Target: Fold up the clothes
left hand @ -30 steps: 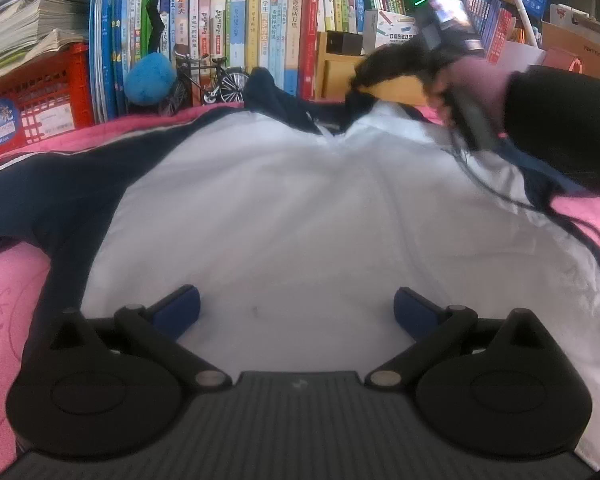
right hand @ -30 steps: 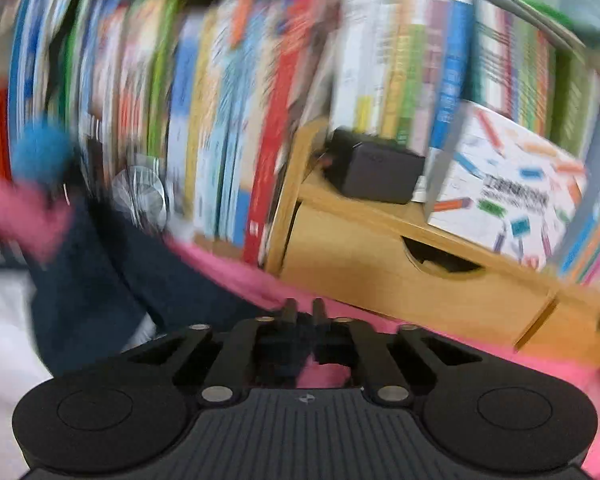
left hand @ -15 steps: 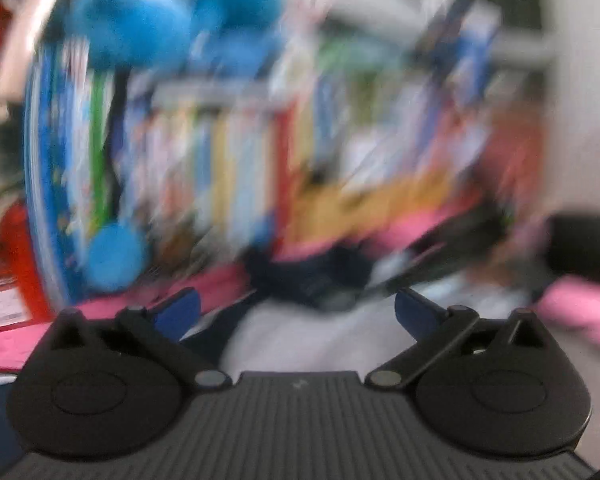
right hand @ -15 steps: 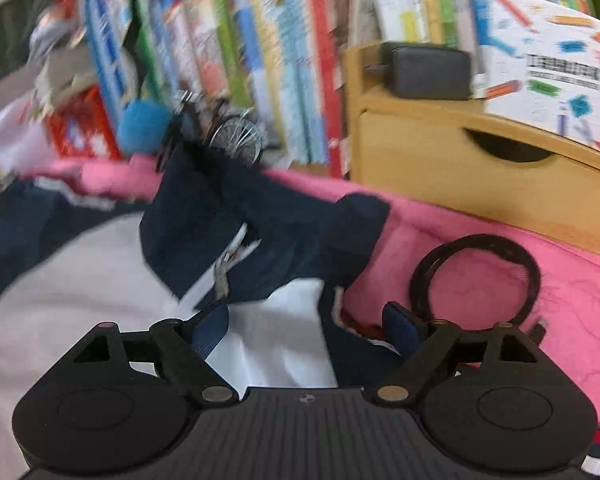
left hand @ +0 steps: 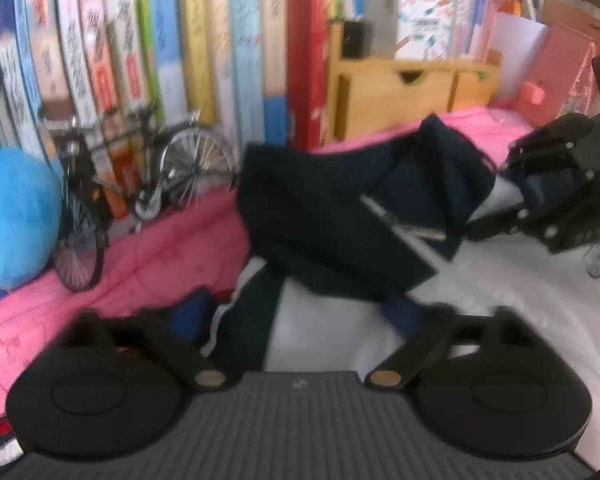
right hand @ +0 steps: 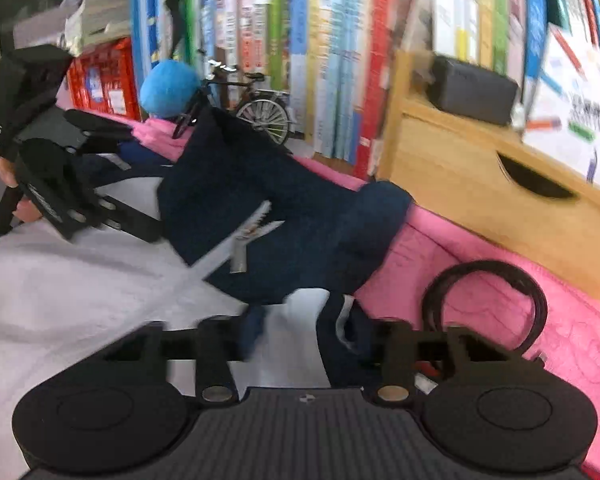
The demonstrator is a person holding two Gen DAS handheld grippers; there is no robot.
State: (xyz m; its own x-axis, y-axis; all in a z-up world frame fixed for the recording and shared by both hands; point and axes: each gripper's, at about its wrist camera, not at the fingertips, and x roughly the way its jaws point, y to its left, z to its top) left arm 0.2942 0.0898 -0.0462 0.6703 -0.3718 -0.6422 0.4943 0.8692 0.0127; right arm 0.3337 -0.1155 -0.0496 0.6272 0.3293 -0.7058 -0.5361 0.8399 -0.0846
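Jacket [left hand: 340, 224], white body with navy collar and sleeves, spread flat on the pink cloth [left hand: 148, 264] near the row of books [left hand: 188, 40]. Collar end bunched into navy folds, zip pull [right hand: 238, 258] lying across them. Left gripper [left hand: 300, 316] released, fingers wide apart, low over the jacket's left shoulder, navy strip with white piping between them, touching or not cannot tell. Right gripper [right hand: 308, 332] likewise released, fingers spread just over the right side of the collar, white and navy cloth between them, nothing clamped. Each gripper seen in the other's view, at either side of the collar. Model bike [left hand: 140, 184] and blue ball [left hand: 12, 220] at the foot of the books, beyond the left shoulder. Wooden drawer box [right hand: 492, 196] and black cable loop [right hand: 488, 300] on the pink cloth, to the right of the collar. Both views blurred.
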